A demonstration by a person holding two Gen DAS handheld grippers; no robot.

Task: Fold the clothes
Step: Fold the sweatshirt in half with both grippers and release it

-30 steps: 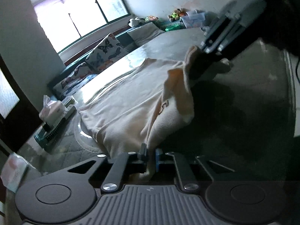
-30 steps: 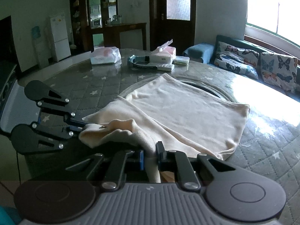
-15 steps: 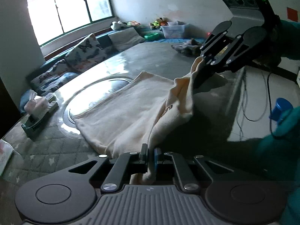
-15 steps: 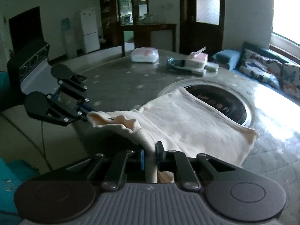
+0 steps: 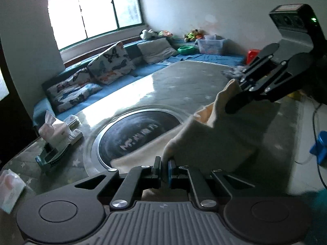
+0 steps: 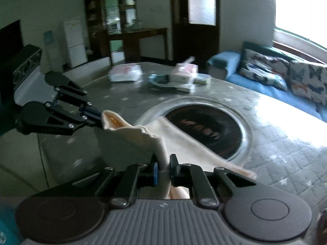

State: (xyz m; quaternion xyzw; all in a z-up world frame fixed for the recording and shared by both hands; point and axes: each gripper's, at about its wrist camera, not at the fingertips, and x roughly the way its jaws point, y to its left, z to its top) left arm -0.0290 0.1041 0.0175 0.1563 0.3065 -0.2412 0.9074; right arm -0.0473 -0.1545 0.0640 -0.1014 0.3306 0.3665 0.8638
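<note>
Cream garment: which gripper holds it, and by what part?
Both: the left gripper and right gripper each pinch the cream garment along one edge.

Cream garment (image 6: 184, 143): lower end hidden behind the right hand-held gripper (image 6: 163, 168). Packets (image 6: 125, 73) at the worktop's far edge: motion-blurred, labels unreadable.

Cream knit garment (image 5: 212, 140), plain, is clamped between black metal gripper fingers fitted with blue pads (image 5: 170, 170). Ahead of the claw, a grey quilted table cover (image 6: 286, 149) is patterned with pale stars around a black round inset (image 5: 139, 130). Beyond it, white butterfly-print cushions (image 5: 110, 63) are set on a blue sofa (image 6: 261, 85).
</note>
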